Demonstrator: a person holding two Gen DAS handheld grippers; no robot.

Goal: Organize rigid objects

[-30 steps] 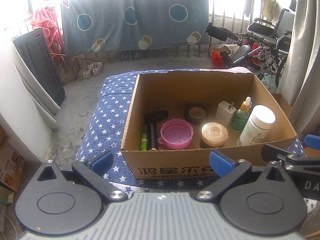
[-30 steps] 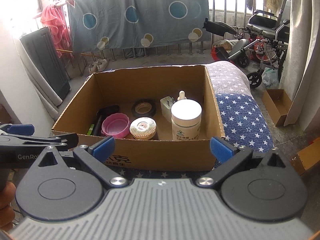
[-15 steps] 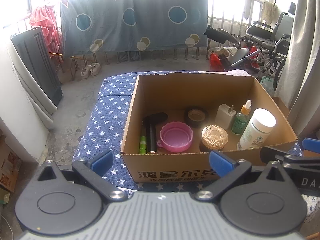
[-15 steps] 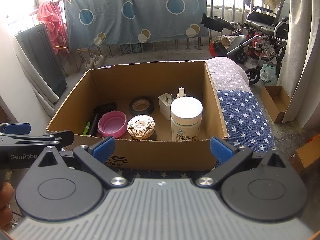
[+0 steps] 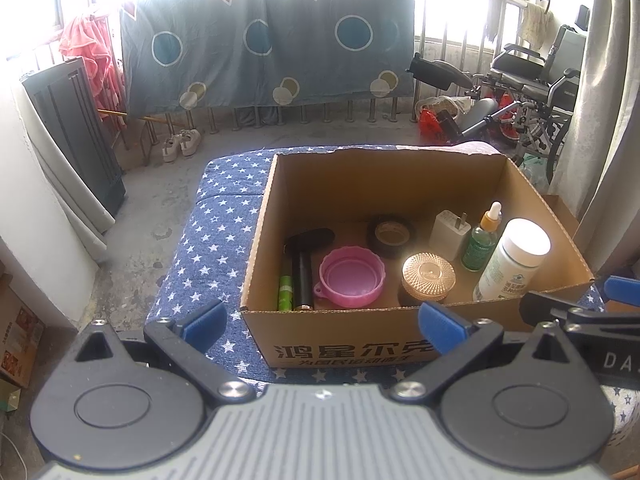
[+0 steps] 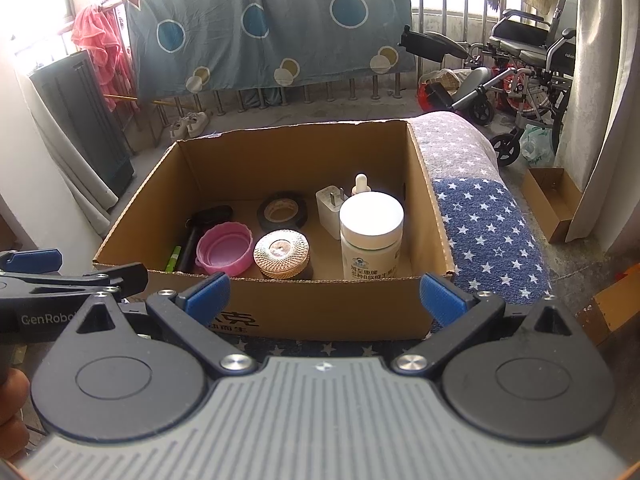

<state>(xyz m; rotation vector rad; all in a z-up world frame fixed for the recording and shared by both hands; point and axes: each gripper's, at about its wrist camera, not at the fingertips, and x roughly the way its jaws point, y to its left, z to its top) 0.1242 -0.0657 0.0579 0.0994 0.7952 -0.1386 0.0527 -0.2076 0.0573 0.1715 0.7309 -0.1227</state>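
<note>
Seems packed on purpose: small hard things sit side by side on the floor of the cardboard box [image 5: 348,350], with the white bottle [image 5: 514,262], dropper bottle [image 5: 482,238], charger plug [image 5: 450,232] and tape roll [image 5: 390,234] standing or lying flat so nothing tips. Left gripper [image 5: 322,322] and right gripper [image 6: 322,292]: jaws wide apart, holding nothing, just outside the near wall. Pink lid [image 5: 352,276] and gold jar [image 5: 428,276] sit past that wall, ahead of the jaws and not between them.

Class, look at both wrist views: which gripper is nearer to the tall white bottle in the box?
Right. The right gripper hangs just before the white bottle; the left gripper faces the box's left half, bottle off to its right.
</note>
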